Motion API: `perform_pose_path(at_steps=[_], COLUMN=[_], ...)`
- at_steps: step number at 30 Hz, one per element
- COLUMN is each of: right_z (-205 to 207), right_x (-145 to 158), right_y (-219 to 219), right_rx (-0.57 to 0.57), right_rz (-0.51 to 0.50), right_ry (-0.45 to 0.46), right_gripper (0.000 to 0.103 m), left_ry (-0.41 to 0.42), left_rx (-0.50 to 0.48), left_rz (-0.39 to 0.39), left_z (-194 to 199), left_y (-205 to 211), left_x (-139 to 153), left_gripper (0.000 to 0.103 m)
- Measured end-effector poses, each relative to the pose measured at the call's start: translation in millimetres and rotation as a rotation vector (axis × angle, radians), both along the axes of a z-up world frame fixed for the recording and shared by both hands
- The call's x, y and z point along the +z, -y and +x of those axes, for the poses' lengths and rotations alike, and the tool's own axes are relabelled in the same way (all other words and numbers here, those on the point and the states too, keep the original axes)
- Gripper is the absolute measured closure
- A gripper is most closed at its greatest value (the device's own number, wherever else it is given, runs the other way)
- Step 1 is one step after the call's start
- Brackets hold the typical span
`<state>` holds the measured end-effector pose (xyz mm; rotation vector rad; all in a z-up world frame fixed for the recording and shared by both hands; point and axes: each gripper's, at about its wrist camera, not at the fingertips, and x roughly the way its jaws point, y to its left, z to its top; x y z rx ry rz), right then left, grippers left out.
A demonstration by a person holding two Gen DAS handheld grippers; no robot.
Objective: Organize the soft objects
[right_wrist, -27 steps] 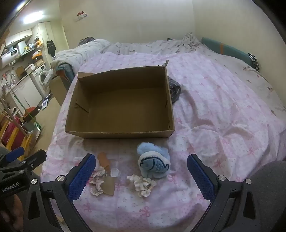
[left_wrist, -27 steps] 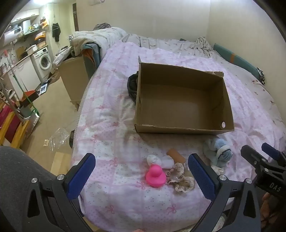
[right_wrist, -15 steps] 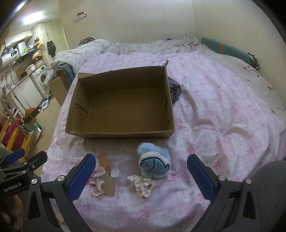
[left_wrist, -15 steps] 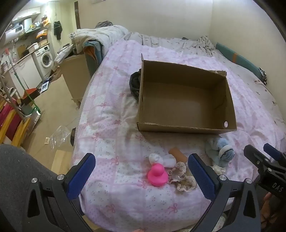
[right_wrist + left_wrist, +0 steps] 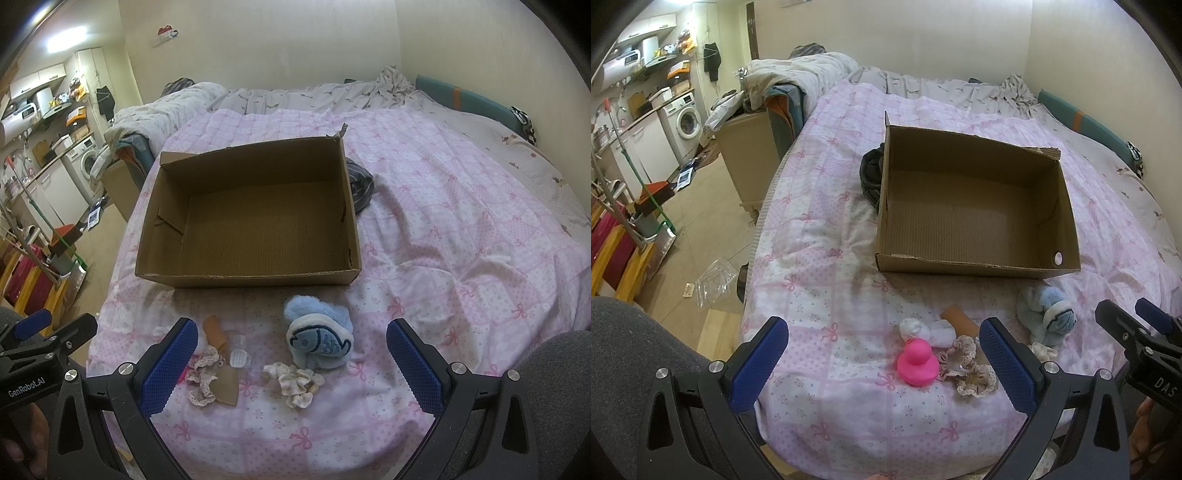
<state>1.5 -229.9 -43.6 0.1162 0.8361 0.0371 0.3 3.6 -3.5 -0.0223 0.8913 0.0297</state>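
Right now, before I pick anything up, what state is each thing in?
Cardboard box: open, empty.
Blue fish plush: on the quilt, outside the box.
Pink duck: upright, on the quilt.
Cream scrunchie: loose on the quilt.
Left gripper: open, empty.
Right gripper: open, empty.

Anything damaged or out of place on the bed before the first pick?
Minor only. The cardboard box has a torn far-right corner flap and a ragged front rim. A dark garment is wedged against its right wall, partly hidden. The soft items, including the blue fish plush and pink duck, lie loose in front. Nothing spilled.
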Motion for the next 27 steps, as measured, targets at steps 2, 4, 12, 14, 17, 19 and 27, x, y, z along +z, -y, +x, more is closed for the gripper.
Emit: perform_pose_path(at_steps=[2,4,12,14,17,19,27], right_z=[0.1,-0.5,-1.9,-1.6,-1.8,-1.5,-1.4], right_x=[0.0,0.9,2.2,1.9,2.5,2.2,1.2], right_y=[-0.1,0.5,1.1,1.2,0.8,0.6,3.1], right_rx=[0.000,-0.003,-0.003,-0.002,-0.002,-0.002,-0.002], right_rz=[0.000,0.000,0.004,0.004,0.005,0.005,0.004], right_ry=[0.000,0.007,0.016,0.014,0.015,0.015,0.011], right_gripper=[0.000,0.000,0.000,0.000,0.000,0.000,0.000], left_ry=[0.003,0.005,0.005,0.006,0.006,0.006,0.006], left_rx=[-0.001,-0.002,-0.001,-0.001,-0.001,0.000,0.000], left_rz=[0.001,0.001,0.001,0.001,0.001,0.000,0.002], left_z=[-0.2,-0.4,-0.8,-0.8,-0.8,-0.8,-1.0], left_y=[-0.1,-0.5,-0.3,-0.4,-0.6,-0.7,-0.5], left_x=[0.5,0.5,0.8,0.8,0.8,0.8,1.3], left_gripper=[0.000,0.000,0.000,0.000,0.000,0.000,0.000])
